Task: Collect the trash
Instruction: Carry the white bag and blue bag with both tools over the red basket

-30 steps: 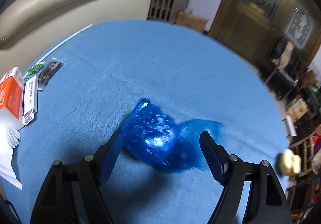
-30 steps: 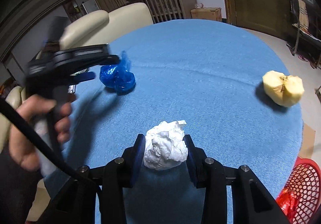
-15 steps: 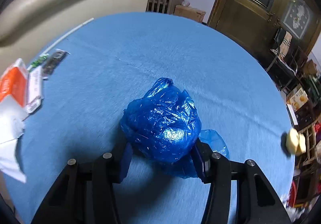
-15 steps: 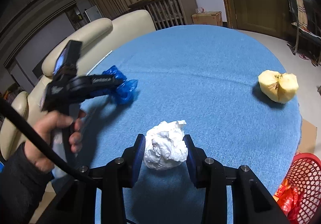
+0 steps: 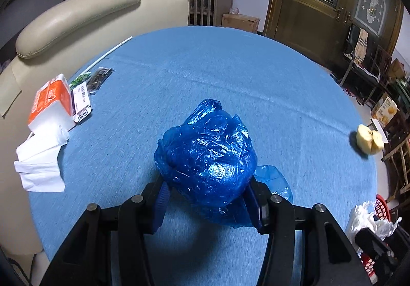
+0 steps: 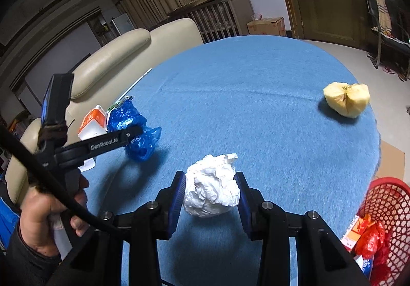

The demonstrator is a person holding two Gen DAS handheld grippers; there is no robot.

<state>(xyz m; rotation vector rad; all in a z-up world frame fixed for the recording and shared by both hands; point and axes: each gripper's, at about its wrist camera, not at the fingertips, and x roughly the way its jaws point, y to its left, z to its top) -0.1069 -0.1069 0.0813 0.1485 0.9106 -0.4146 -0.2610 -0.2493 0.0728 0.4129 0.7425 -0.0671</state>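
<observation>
Round table under a blue cloth (image 5: pixel 230 86), cream leather sofa (image 5: pixel 77 17) at its far left. Left wrist view: left gripper (image 5: pixel 206 198) clamped on a crumpled blue plastic bag (image 5: pixel 207 157), seemingly lifted off the cloth. Only this view shows the loose white tissues (image 5: pixel 41 157) at the left edge. Right wrist view: right gripper (image 6: pixel 210 192) pinching a crumpled white paper ball (image 6: pixel 211 184); a peeled yellowish apple piece (image 6: pixel 347 101) far right; a red mesh basket (image 6: pixel 384 198) near right; a hand (image 6: pixel 48 214) gripping the left tool's handle.

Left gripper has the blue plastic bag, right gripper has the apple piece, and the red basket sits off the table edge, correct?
Not quite. The right gripper holds the crumpled white tissue; the apple piece lies untouched on the table, as the right wrist view shows. The rest stands.
</observation>
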